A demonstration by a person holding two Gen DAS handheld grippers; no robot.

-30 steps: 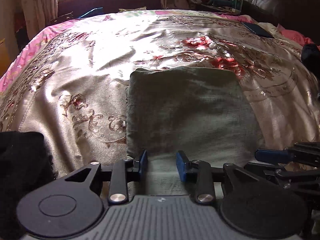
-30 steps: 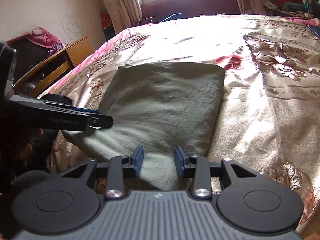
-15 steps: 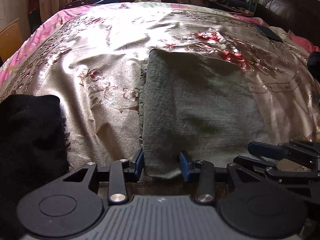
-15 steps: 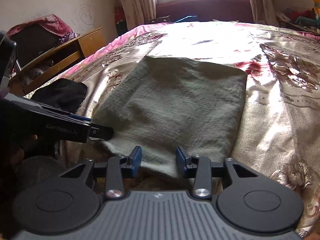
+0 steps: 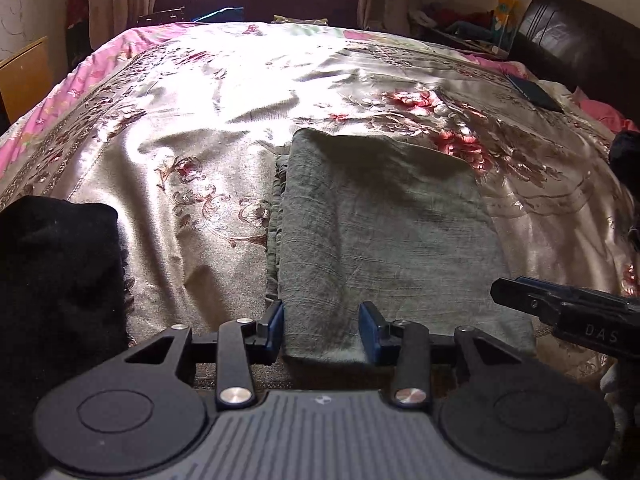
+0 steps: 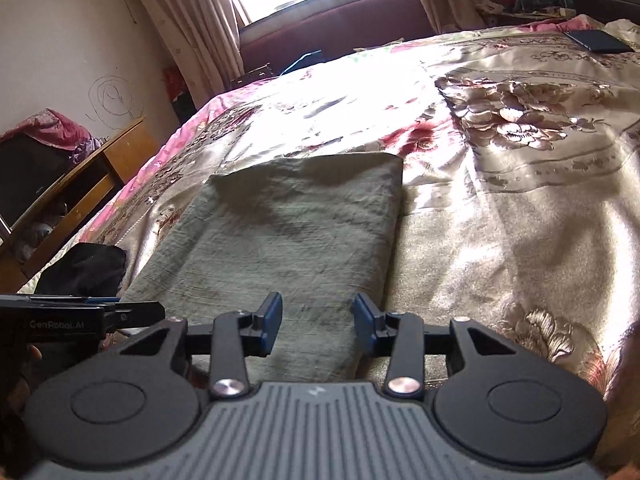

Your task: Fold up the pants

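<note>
The grey-green pants [image 5: 384, 232] lie folded into a flat rectangle on the floral satin bedspread [image 5: 224, 120]; they also show in the right wrist view [image 6: 280, 236]. My left gripper [image 5: 322, 330] is open and empty, at the near left corner of the pants, just above the near edge. My right gripper [image 6: 316, 322] is open and empty, over the near right part of the pants. The right gripper shows at the right in the left wrist view [image 5: 560, 312], and the left gripper shows at the left in the right wrist view [image 6: 80, 316].
A black garment [image 5: 56, 272] lies on the bed to the left of the pants. A dark phone [image 5: 534, 92] lies at the far right near the headboard [image 5: 580, 40]. A wooden desk [image 6: 72, 184] stands to the left of the bed.
Both grippers have drawn back and up from the pants, so the near edge shows. The pants lie still and both grippers stay open.
</note>
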